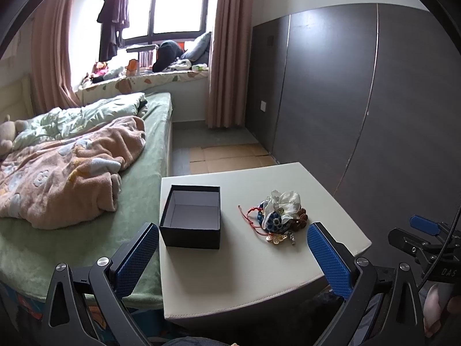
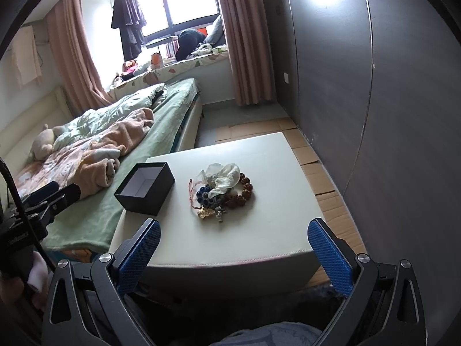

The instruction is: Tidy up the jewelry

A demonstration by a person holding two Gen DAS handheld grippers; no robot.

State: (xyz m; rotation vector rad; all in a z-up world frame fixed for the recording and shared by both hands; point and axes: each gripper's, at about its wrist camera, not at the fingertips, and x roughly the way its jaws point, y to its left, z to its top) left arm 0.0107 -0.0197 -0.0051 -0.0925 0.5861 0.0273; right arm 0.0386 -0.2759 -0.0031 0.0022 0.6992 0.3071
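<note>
An open black box (image 1: 190,219) with a pale empty inside stands on the left of a cream stool top (image 1: 259,265). A pile of jewelry (image 1: 281,216) lies to its right: white fabric flower, blue beads, brown bead bracelet, red cord, gold butterfly. My left gripper (image 1: 233,248) is open and empty, held back near the stool's front edge. In the right wrist view the box (image 2: 145,188) and jewelry pile (image 2: 222,191) sit on the stool (image 2: 259,230). My right gripper (image 2: 234,245) is open and empty, short of the front edge.
A bed (image 1: 86,173) with a green sheet and pink blanket lies against the stool's left side. A dark wardrobe wall (image 1: 374,101) runs along the right. Cardboard sheets (image 2: 319,170) cover the floor beyond and right of the stool. The other gripper shows at the frame edges (image 1: 423,239), (image 2: 49,199).
</note>
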